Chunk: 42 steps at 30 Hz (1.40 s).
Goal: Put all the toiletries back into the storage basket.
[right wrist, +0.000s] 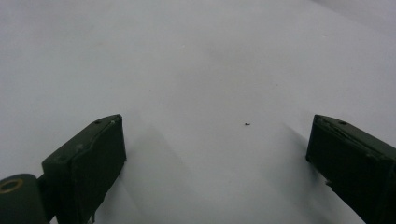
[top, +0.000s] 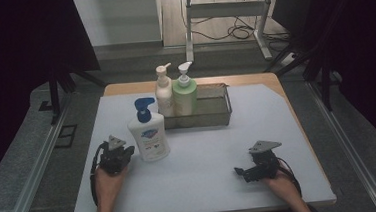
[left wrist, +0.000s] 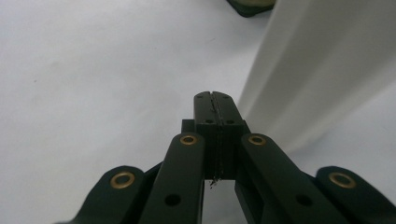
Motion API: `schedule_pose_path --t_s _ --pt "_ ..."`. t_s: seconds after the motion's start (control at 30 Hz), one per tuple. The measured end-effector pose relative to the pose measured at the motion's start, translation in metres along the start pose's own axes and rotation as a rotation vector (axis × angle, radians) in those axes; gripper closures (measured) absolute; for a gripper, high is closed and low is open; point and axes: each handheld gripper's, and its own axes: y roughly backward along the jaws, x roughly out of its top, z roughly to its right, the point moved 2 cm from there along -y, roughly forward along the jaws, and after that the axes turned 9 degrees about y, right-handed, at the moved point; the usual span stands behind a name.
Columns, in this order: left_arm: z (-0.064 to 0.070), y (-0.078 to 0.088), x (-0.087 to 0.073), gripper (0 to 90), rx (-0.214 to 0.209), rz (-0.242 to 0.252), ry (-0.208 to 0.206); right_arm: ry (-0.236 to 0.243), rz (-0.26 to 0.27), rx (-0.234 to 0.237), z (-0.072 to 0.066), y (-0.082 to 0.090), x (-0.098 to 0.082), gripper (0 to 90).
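Two bare forearms, no sleeves visible, each end in a hand gripping a black handheld tool. The left gripper (top: 113, 156) and right gripper (top: 257, 165) each carry a grey three-cornered plate on top and trail a looping black cable. Up close, the jaws are matte black links with brass-ringed rivets and flat rectangular pads (right wrist: 95, 154).

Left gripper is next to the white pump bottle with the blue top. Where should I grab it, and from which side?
Grip the white pump bottle across its broad body, below the blue pump, coming level from its left, where the left gripper sits shut beside it. The bottle stands upright and apart from the tray, so that side looks free. Open the fingers first. The narrow neck would likely let it swing.
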Motion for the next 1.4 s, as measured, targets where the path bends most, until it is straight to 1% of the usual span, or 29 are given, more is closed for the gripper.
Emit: schedule_pose_path --t_s 0.13,0.3,0.37,0.4,0.43,0.7,0.77,0.87,1.0,1.17,1.4 --pt "0.000 -0.007 0.004 89.3 0.002 0.011 -0.015 0.000 0.000 0.000 0.000 0.000 0.000 4.3" --pt "0.004 -0.016 0.008 89.3 -0.018 0.017 -0.015 0.000 0.000 0.000 0.000 0.000 0.000 4.4" --pt "0.005 -0.019 0.009 89.3 -0.037 0.017 -0.009 0.000 0.001 0.000 0.000 0.000 0.000 4.3" --pt "0.005 -0.019 0.009 89.3 -0.037 0.017 -0.012 0.000 0.000 0.000 0.000 0.000 0.000 4.3" --pt "0.005 -0.020 0.009 89.3 -0.032 0.017 -0.015 0.000 0.001 0.000 0.000 0.000 0.000 4.3" --pt "0.007 -0.018 0.006 89.3 -0.055 0.014 -0.016 0.000 0.001 0.000 0.000 0.000 0.000 4.4" --pt "0.008 -0.017 0.005 89.2 -0.072 0.010 -0.025 0.000 0.001 0.000 0.000 0.000 0.000 4.3" --pt "0.011 -0.017 0.005 89.2 -0.080 0.005 -0.040 0.000 0.001 0.000 0.000 0.000 0.000 4.4" --pt "0.014 -0.016 0.003 89.2 -0.101 0.001 -0.045 0.000 0.001 0.000 0.000 0.000 0.000 4.3" --pt "0.018 -0.015 0.001 89.2 -0.121 -0.005 -0.061 -0.001 0.001 0.001 0.000 0.000 0.000 4.4" --pt "0.024 -0.013 0.000 89.2 -0.137 -0.013 -0.084 -0.001 0.001 0.001 0.000 0.000 0.000 4.4"
